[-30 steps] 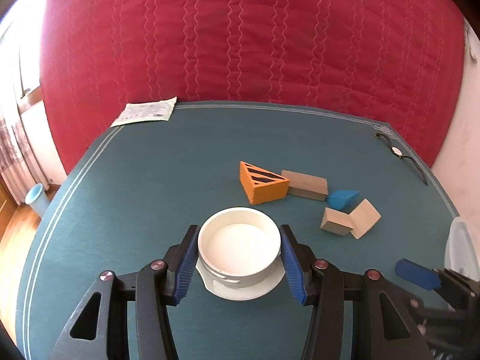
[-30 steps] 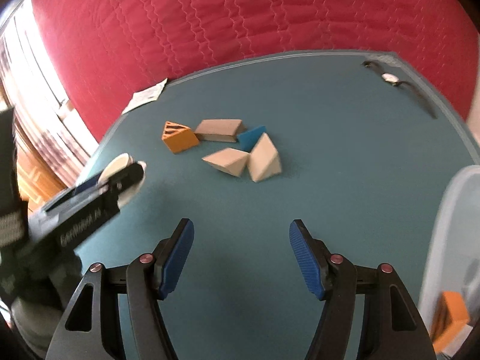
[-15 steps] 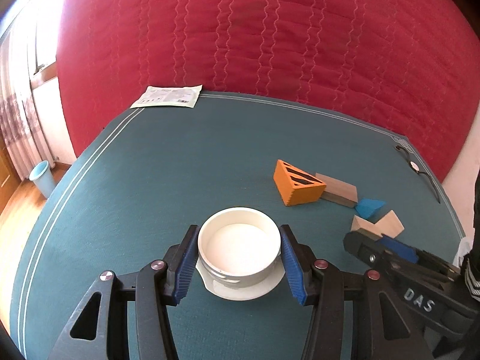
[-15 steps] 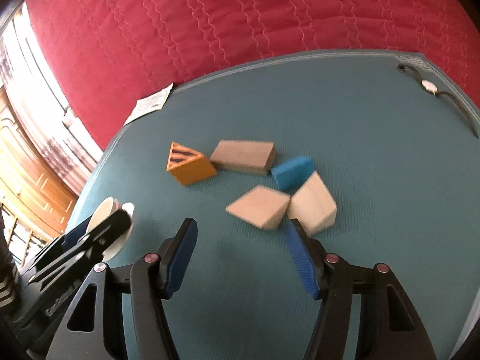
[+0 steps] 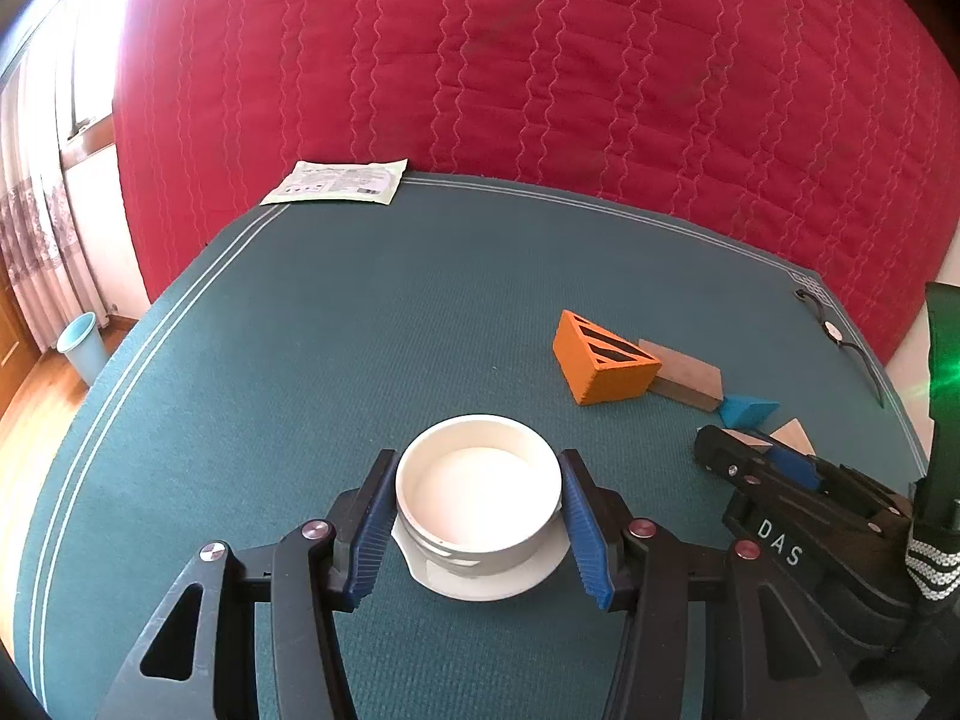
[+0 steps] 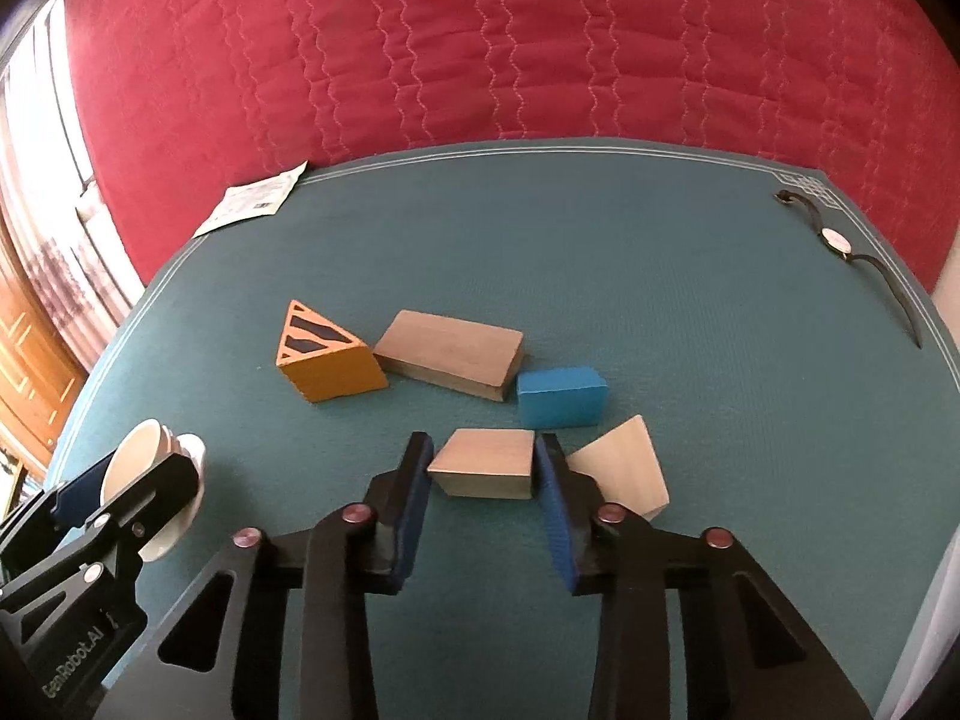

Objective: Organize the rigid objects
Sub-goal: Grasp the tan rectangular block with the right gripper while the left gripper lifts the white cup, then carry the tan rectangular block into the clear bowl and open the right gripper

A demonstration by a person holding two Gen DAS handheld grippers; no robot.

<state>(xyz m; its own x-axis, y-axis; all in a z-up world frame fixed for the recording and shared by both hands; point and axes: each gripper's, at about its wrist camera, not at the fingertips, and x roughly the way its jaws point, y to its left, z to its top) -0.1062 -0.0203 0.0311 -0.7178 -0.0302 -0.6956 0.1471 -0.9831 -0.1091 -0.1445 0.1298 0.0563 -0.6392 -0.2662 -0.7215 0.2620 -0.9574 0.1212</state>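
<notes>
A white bowl stands on a white saucer on the green table. My left gripper is shut on the bowl's sides. In the right wrist view a tan wooden wedge lies between the blue pads of my right gripper; its jaws are closing and touch both sides of the wedge. A paler wedge lies just right of it. Behind are a blue block, a brown flat block and an orange striped wedge.
A wristwatch lies at the table's far right corner and a paper packet at the far left edge. A red quilted cover rises behind the table. A pale bin shows at the right edge, and a blue wastebasket stands on the floor to the left.
My right gripper moved forward to the blocks and its jaws closed around the tan wedge. The left gripper kept its hold on the bowl, and its view swung slightly.
</notes>
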